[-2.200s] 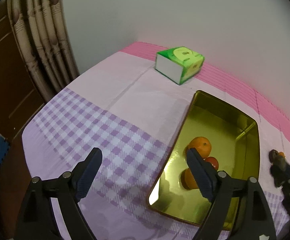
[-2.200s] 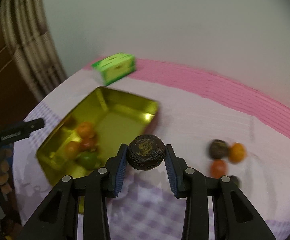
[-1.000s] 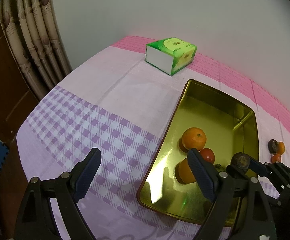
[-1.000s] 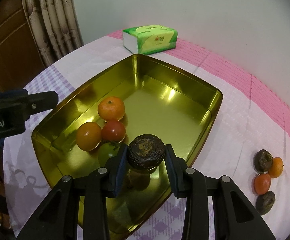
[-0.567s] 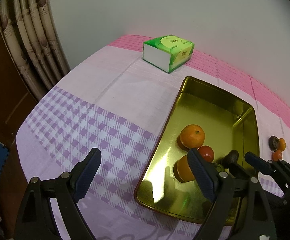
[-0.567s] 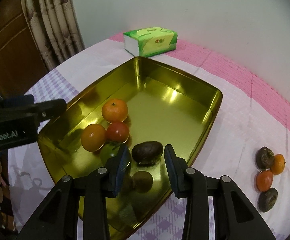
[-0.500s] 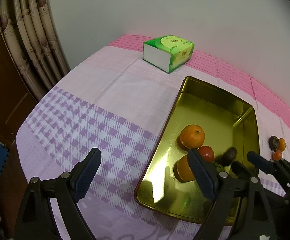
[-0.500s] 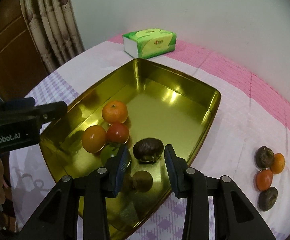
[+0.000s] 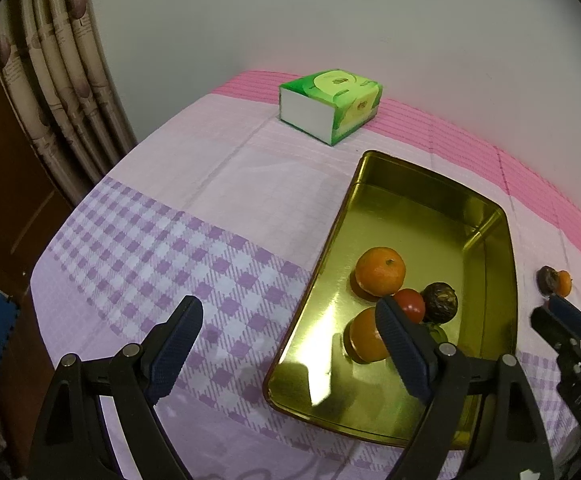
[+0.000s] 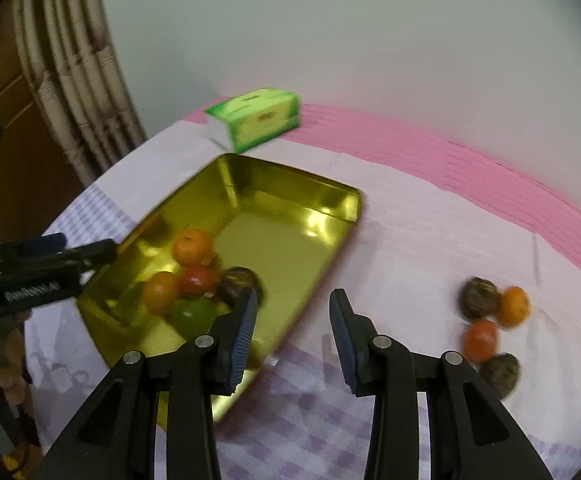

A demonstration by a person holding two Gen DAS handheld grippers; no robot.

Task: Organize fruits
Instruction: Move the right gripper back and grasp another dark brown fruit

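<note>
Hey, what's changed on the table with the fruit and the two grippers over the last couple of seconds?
The right gripper let go of the dark wrinkled fruit, which now lies in the gold tray beside the red fruit. That gripper, jaws apart and empty, has swung away toward the four fruits on the cloth. The left gripper stayed open in place; tissue box and tray are unmoved.

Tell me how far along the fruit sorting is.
Done: five fruits sit in the gold tray, including the dark wrinkled fruit. In hand: nothing. The right gripper is empty, over the tablecloth between the tray and the loose fruits, and the left gripper hangs open and empty. Left to do: four fruits on the tablecloth, two dark ones, an orange one and a red one.
</note>
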